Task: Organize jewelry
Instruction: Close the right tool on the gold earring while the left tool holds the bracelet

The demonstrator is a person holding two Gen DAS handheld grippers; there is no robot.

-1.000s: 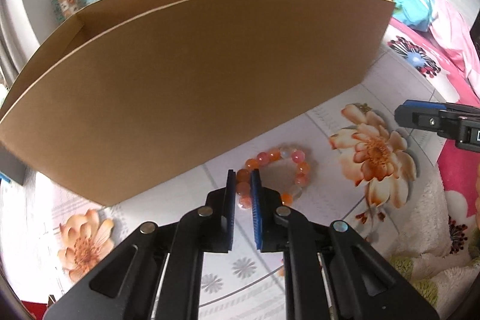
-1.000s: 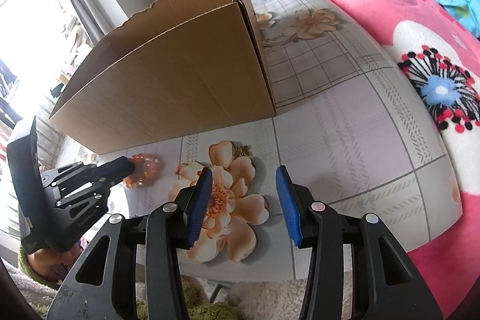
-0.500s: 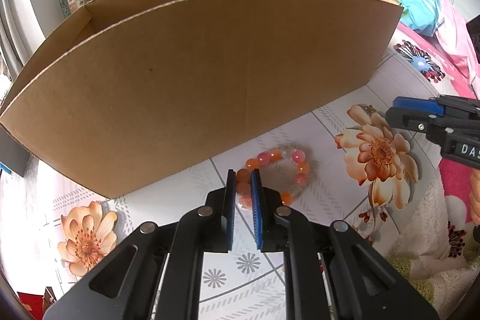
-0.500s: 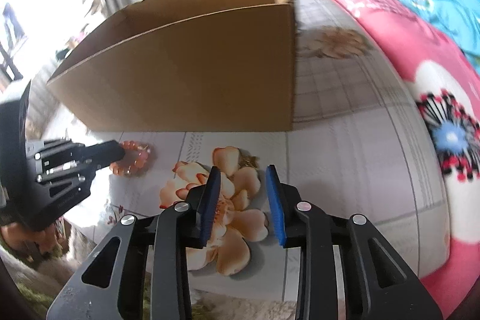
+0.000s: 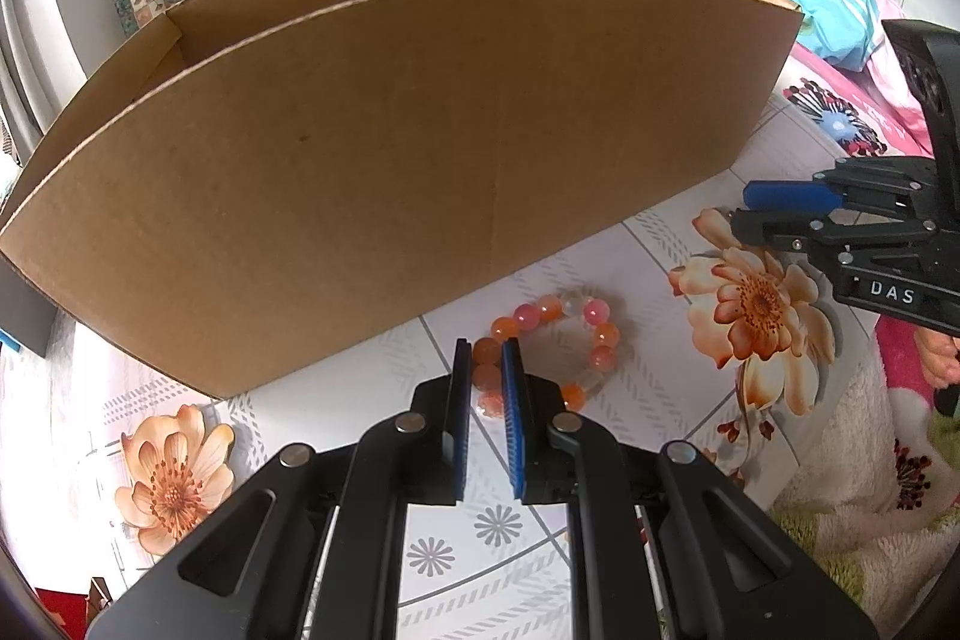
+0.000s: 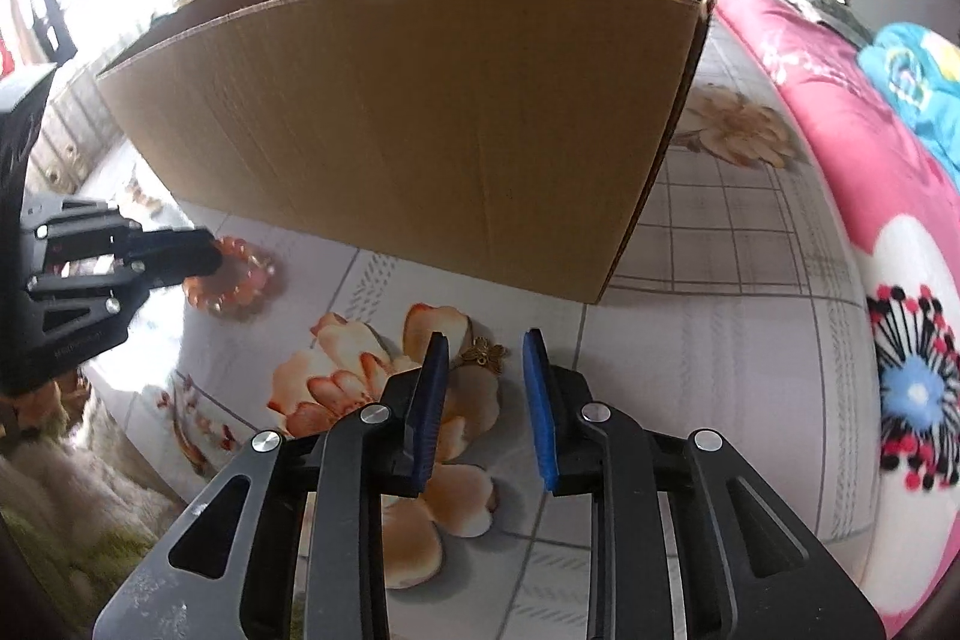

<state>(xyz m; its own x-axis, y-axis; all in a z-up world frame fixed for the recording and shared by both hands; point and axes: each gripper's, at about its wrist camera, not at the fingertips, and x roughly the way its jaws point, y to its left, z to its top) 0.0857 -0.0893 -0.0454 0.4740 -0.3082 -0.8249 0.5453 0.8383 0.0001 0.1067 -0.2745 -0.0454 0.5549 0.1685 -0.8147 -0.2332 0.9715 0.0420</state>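
The left gripper [image 5: 485, 376] pinches the bead bracelet [image 5: 555, 340] on the bed, at 6 o'clock of the cardboard box [image 5: 384, 148]; nothing looks packed yet. The right gripper [image 6: 483, 388] is closing, not yet touching the little gold butterfly charm [image 6: 485, 355]; both must still go in the box.

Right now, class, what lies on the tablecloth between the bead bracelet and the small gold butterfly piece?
Only printed tablecloth: the right wrist view shows nothing lying between the bead bracelet and the gold butterfly piece, just part of a peach flower print.
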